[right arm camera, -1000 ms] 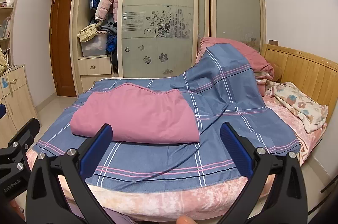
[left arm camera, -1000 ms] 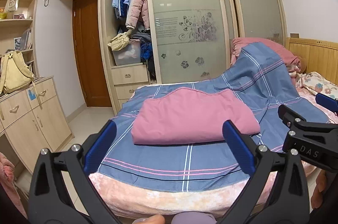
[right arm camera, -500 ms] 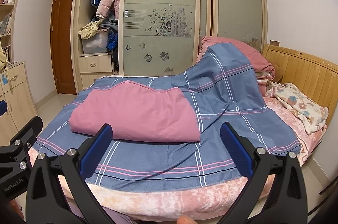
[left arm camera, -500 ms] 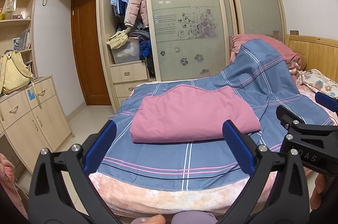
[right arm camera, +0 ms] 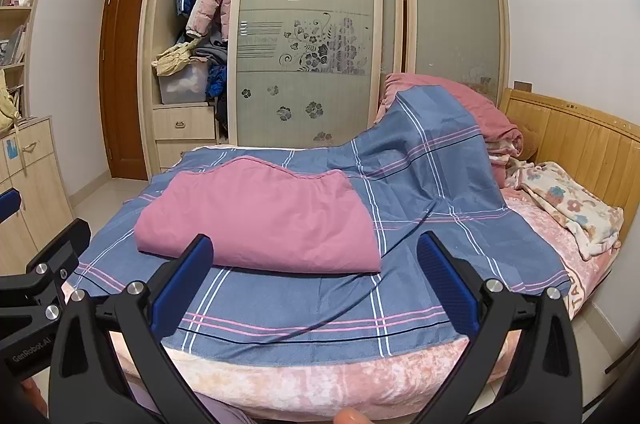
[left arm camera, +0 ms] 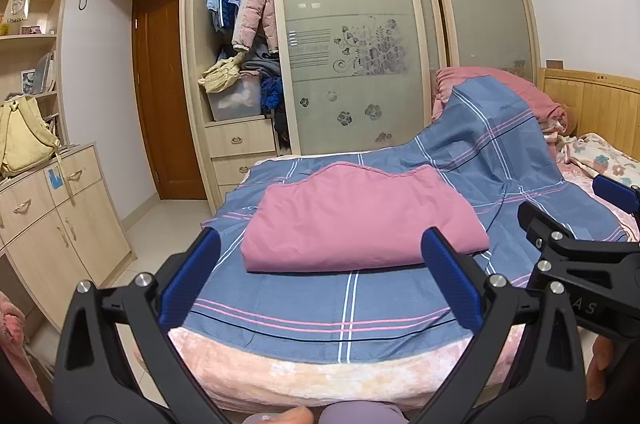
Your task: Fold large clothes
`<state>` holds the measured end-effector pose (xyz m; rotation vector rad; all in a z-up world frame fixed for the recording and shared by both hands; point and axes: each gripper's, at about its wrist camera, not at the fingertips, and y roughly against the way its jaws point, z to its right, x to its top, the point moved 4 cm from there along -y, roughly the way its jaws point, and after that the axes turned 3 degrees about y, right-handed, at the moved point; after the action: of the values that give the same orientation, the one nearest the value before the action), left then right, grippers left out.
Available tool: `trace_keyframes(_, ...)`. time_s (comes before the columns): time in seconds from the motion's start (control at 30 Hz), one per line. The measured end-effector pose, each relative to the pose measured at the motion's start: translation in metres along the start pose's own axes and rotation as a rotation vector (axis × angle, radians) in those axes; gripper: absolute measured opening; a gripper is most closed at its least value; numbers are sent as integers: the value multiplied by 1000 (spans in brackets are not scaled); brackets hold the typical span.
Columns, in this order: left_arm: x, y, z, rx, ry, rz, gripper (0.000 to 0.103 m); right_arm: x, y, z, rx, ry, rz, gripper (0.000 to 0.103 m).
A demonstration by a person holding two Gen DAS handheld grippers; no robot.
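**Both claws spread, folded pink cloth on the bed**

You hold the left gripper [left arm camera: 320,272] with its blue-padded fingers [left arm camera: 188,276] spread wide and nothing between them. Your right gripper [right arm camera: 312,276] is the same: fingers apart, no cloth in them. Both hang above the near edge of the bed [right arm camera: 320,376], not touching any fabric.

The pink folded garment [left arm camera: 356,220] lies flat on the blue plaid sheet [left arm camera: 320,304], nearer the left side of the bed, its folded edge facing you. In the right wrist view the same pink garment [right arm camera: 260,216] sits left of centre on the sheet [right arm camera: 420,192], which rises over a pink quilt [right arm camera: 472,104] by the wooden headboard [right arm camera: 568,144]. A floral blanket [right arm camera: 572,208] lies crumpled beside the headboard.

Writing: the right gripper's body in the left view carries letters ending "AS" [left arm camera: 586,306], rest cut off. The left gripper's body in the right view reads "GenRobot.AI" [right arm camera: 30,350]. The frosted wardrobe door [left arm camera: 352,36] has a line at the top starting "Beautiful life"; the rest is too blurred to read. The smaller lines beside the flower print are unreadable.

A pink puffer jacket [left arm camera: 256,8] hangs in the open wardrobe bay. A yellow backpack [left arm camera: 22,136] sits on the cabinet [left arm camera: 60,220] at left.
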<state>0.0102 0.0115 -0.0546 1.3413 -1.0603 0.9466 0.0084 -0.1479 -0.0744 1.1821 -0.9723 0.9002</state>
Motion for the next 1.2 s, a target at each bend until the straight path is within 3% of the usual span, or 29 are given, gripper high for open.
trace_keyframes(1.2,0,0,5,3,3,-5,101,1,5,0,-4,-1,2,102)
